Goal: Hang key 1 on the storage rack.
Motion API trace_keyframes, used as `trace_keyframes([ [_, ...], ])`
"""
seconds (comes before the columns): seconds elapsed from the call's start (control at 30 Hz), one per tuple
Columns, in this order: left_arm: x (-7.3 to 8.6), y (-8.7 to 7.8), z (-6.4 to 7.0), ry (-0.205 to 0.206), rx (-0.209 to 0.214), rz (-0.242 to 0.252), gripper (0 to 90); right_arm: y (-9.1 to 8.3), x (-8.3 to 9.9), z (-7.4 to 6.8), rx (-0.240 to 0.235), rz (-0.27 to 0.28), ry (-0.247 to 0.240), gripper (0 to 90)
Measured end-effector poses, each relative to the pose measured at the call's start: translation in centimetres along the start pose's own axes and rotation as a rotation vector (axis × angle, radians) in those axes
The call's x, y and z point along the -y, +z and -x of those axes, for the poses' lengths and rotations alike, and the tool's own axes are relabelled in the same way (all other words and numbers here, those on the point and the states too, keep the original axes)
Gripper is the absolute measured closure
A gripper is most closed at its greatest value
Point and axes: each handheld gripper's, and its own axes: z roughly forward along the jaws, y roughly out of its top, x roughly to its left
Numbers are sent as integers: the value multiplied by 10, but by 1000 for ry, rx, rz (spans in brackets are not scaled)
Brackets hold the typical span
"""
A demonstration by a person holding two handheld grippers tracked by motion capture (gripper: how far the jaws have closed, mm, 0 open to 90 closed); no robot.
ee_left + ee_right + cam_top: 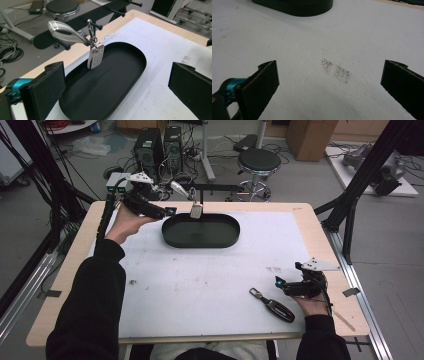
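Silver key fob [95, 56] hung on rack peg [96, 25] above tray [75, 105]; black key fob [274, 306] left near desk's front edge; left gripper [116, 82] and right gripper [329, 85] both released.

Left gripper [165, 211] is raised near the table's [300, 227] far-left corner, just left of the black tray [201, 231]. A silver key fob [196, 210] hangs from a rack [217, 187] at the far edge, over the tray's far rim. Right gripper [280, 282] rests near the right edge; a black key [273, 305] lies just left of it, by the near edge.
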Motion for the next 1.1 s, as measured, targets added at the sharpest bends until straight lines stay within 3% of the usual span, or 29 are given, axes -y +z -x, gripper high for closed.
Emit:
trace_keyframes([
  [0.23, 21, -6, 6, -3, -6, -1, 17, 0, -1, -1, -2, -1, 0, 9],
  [0.67, 41, -10, 3, -22, -15, -19, 17, 0, 0, -1, 1, 0, -5, 8],
  [1.1, 81, -22, 12, -43, -31, -28, 17, 0, 0, -1, 2, 1, -6, 9],
])
